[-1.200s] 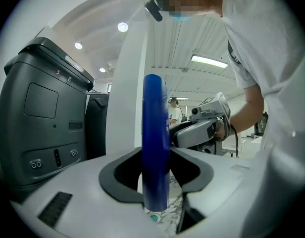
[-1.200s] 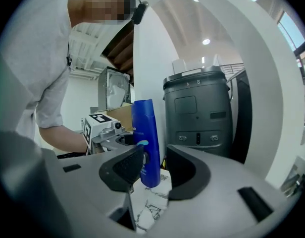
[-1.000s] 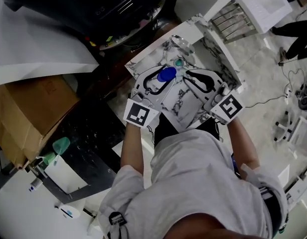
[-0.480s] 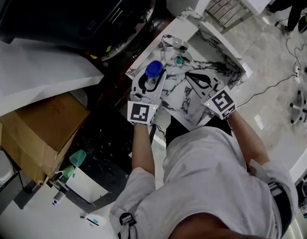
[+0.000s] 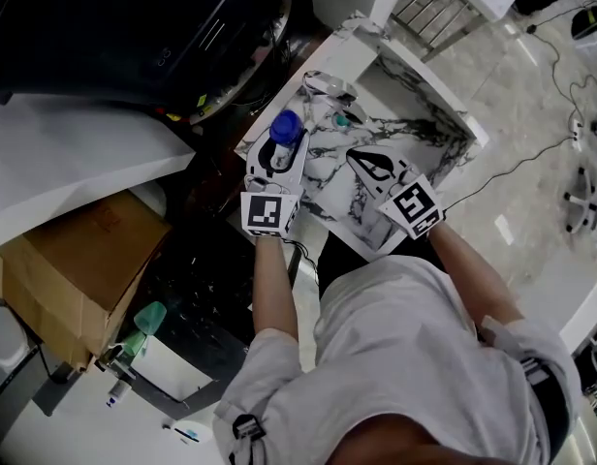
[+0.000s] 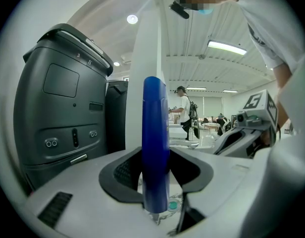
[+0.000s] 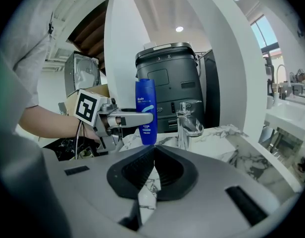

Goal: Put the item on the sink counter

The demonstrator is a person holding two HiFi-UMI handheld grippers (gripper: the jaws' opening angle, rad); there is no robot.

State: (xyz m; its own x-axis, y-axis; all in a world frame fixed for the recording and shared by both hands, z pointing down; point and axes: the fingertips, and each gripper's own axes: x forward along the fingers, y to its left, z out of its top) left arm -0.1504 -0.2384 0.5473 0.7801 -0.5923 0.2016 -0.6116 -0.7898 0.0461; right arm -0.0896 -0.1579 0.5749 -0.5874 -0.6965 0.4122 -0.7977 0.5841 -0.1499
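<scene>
A blue bottle [image 5: 285,128] stands upright over the left part of the marble sink counter [image 5: 337,198]. My left gripper [image 5: 282,149] is shut on the bottle, its jaws clasping the body from both sides. In the left gripper view the bottle [image 6: 156,148] fills the gap between the jaws of the left gripper [image 6: 156,168]. My right gripper [image 5: 361,160] hovers over the counter to the right, shut and empty. From the right gripper [image 7: 153,150] I see the bottle [image 7: 145,111] held by the left gripper [image 7: 128,118]. Whether its base touches the counter [image 7: 227,133] I cannot tell.
A chrome faucet [image 7: 187,125] rises just right of the bottle, with the basin and a teal drain plug [image 5: 347,119] behind. A large dark grey machine [image 6: 63,113] stands beyond the counter's left edge. A cardboard box [image 5: 71,269] sits on the floor at left.
The left gripper has carried the bottle leftward, toward the counter's left edge. The right gripper's jaws have closed with nothing between them.
</scene>
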